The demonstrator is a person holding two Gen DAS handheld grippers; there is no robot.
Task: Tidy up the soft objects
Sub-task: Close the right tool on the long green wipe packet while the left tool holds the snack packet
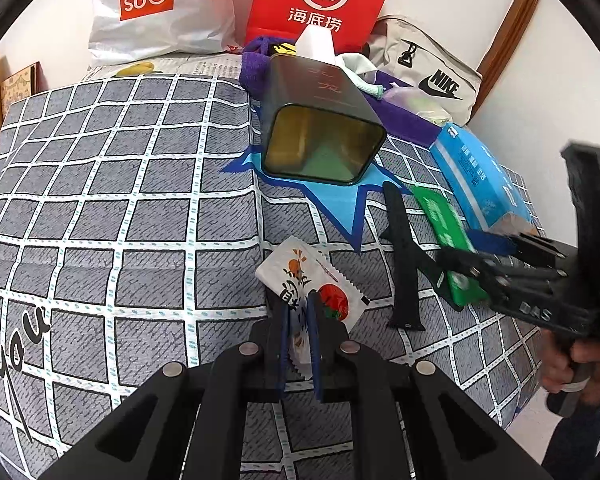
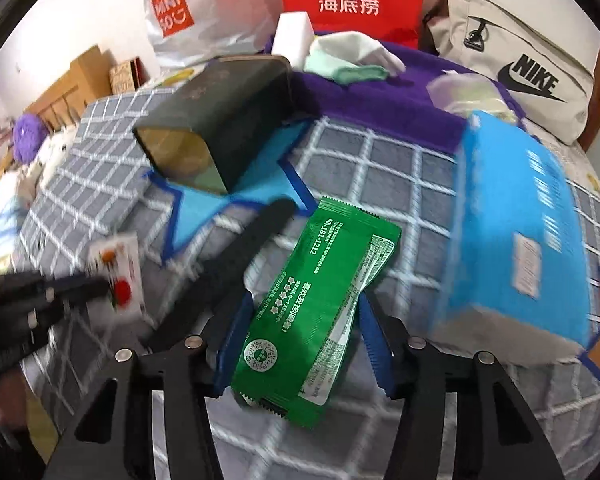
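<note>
My right tool (image 2: pixel 300 344) straddles the green packet (image 2: pixel 320 304) lengthwise, pads not yet pressing; my left tool (image 1: pixel 299 336) grips the white sachet (image 1: pixel 312 280).

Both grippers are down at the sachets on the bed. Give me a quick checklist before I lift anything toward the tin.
1. Left gripper shut on the white sachet: ok.
2. Right gripper astride the green sachet: ok, the sachet lies between its fingers.
3. Right gripper's pads pressing the green sachet: cannot tell; a gap seems to show on each side.
4. Dark tin lying on its side, mouth toward the grippers, nothing seen inside: ok.
5. Black strap clear of the green sachet: not ok, it lies right alongside, near the right gripper's fingers.
6. Blue tissue pack clear of the lift path: cannot tell, it is blurred.
</note>
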